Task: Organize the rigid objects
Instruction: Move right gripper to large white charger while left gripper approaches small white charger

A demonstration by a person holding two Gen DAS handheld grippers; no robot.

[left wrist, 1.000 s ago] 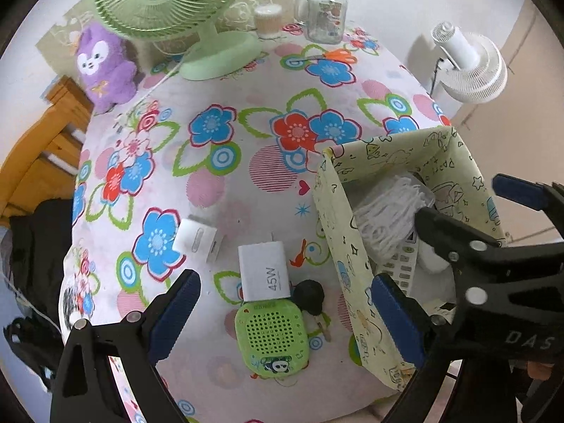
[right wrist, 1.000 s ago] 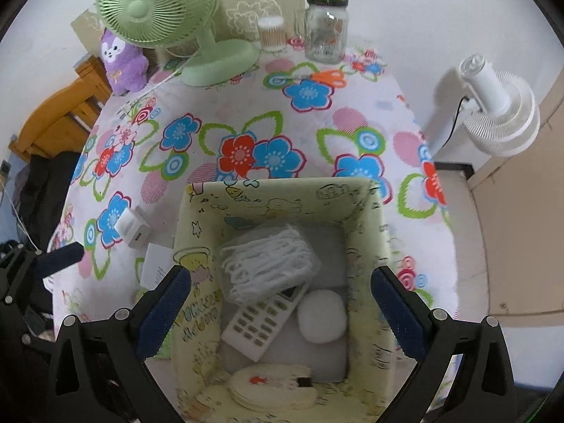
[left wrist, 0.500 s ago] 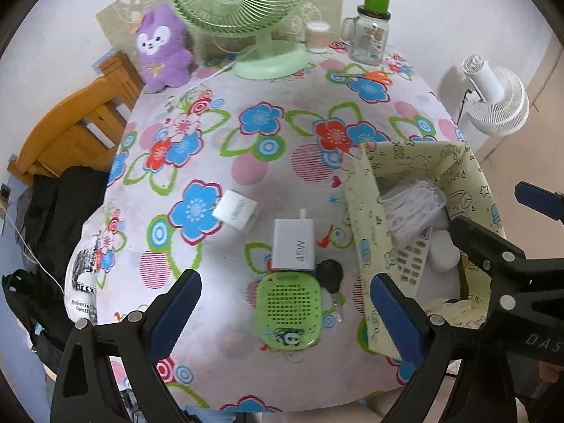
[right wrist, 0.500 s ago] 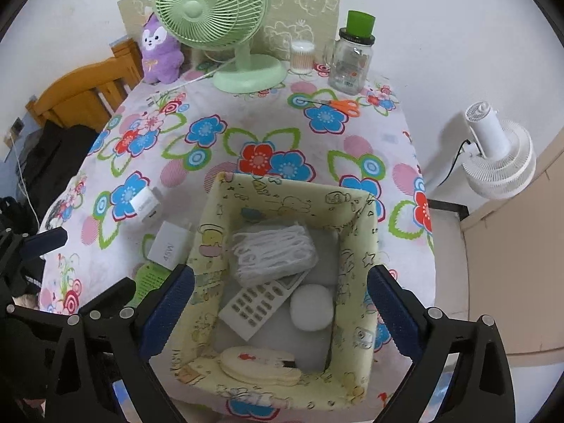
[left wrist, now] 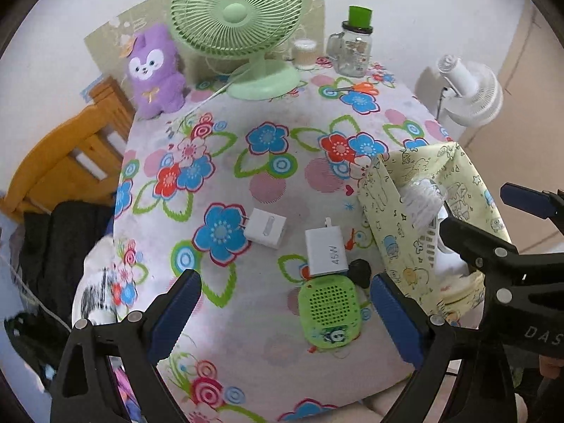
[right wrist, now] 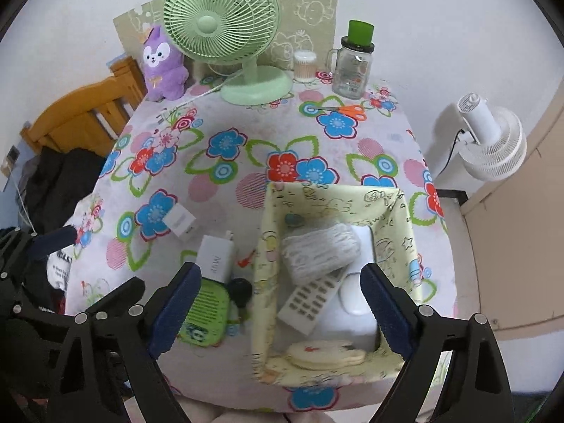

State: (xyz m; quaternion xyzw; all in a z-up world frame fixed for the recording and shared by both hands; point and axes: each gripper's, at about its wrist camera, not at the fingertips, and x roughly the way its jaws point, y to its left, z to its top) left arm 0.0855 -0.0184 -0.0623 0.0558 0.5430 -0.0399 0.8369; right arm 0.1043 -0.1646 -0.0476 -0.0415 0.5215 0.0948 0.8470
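Note:
A yellow fabric box [right wrist: 268, 232] [left wrist: 387, 218] stands at the table's near right. In it lie a white cord bundle [right wrist: 317, 250], a white remote [right wrist: 310, 299], a white round case [right wrist: 352, 296] and a cream oval item [right wrist: 324, 352]. Left of the box lie a white 45W charger [left wrist: 322, 250], a small white plug cube [left wrist: 266, 227], a green speaker [left wrist: 329, 308] and a black key fob [left wrist: 359, 271]. My left gripper [left wrist: 285, 313] hangs open above the speaker, holding nothing. My right gripper [right wrist: 280, 303] hovers over the box, its jaws closing on nothing.
At the table's far edge stand a green desk fan [right wrist: 225, 31], a purple plush [right wrist: 164, 67], a swab tub [right wrist: 305, 65] and a glass jar [right wrist: 352, 67], with orange scissors [right wrist: 347, 109] in front. A wooden chair [right wrist: 81, 120] is at left, a white floor fan [right wrist: 493, 141] at right.
Both grippers have drawn back and risen from the table, so more of the table and far objects show. The right gripper's fingers stand slightly closer together.

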